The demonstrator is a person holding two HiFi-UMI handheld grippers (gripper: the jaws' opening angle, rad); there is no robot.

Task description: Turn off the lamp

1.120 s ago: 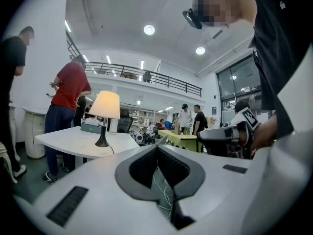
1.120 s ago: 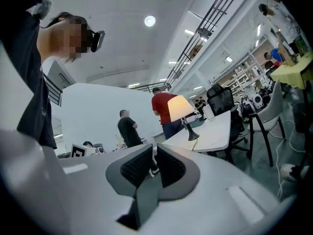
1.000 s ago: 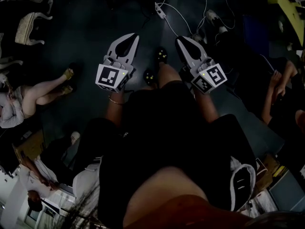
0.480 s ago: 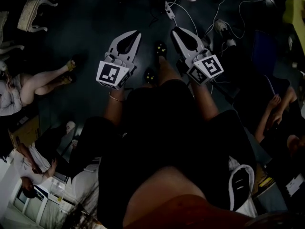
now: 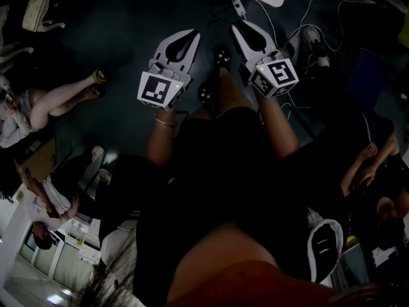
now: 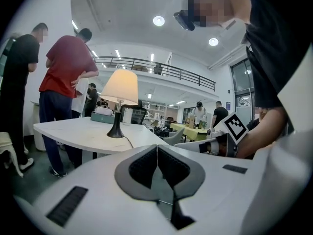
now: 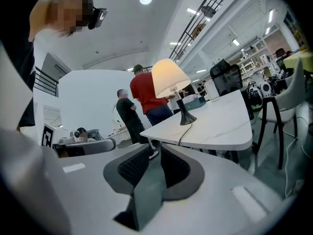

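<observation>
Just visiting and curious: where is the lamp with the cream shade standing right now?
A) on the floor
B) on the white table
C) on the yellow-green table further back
B: the lamp stands upright with its dark base flat on the white table, and its cord trails off toward the table's near edge.

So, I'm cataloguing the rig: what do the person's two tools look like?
The left tool and right tool are light grey tapering shells with dark ribbed pads, each with a black-and-white marker cube. A thin bracelet circles the left wrist. The right tool's jaws have just been opening, nothing between them.
</observation>
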